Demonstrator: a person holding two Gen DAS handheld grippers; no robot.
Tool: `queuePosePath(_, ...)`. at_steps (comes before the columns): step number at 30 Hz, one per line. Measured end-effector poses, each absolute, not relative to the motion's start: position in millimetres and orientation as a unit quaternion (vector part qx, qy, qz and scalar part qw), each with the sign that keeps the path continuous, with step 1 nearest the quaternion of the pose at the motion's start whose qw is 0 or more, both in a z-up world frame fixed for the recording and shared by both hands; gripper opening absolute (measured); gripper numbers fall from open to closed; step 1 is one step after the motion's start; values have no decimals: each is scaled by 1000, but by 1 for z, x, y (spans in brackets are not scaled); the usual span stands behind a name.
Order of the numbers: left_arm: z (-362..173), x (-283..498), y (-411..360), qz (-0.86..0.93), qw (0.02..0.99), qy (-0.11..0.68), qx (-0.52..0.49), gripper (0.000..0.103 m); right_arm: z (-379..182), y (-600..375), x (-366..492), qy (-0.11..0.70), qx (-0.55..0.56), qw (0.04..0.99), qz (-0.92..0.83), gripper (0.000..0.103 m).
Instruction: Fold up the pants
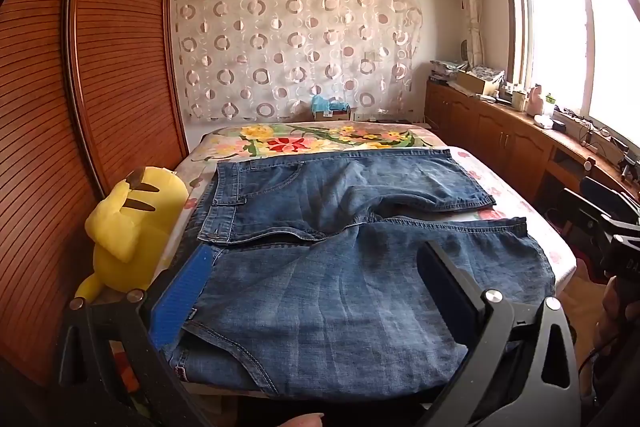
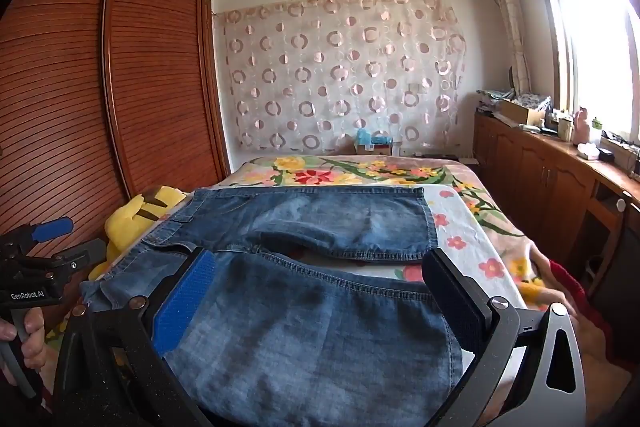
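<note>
Lying flat on the floral bed [image 1: 520,199], faded soft-denim pants [image 1: 320,267] spread both legs; left tongs [image 1: 316,291] and right tongs [image 2: 316,295] hovered released.

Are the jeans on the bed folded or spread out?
Spread out, unfolded: the jeans lie flat on the bed with both legs apart.

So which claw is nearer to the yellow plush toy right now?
Left. The left claw is open over the waist end of the jeans, with the yellow plush toy just beside its left finger. The right claw is open over a leg, further from it.
</note>
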State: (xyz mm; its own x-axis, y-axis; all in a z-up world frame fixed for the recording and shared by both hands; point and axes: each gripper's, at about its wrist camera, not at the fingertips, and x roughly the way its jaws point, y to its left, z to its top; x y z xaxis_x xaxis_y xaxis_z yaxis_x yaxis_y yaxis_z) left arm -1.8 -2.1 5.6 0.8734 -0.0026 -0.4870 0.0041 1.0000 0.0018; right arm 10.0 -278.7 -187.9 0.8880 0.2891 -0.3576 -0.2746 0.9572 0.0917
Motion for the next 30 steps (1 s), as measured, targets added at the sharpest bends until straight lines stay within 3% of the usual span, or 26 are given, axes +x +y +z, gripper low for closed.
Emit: queuePosePath(30, 16, -9, -6, -2, 969, 245, 2, 102, -188, -277, 10, 183, 19, 972, 145, 103)
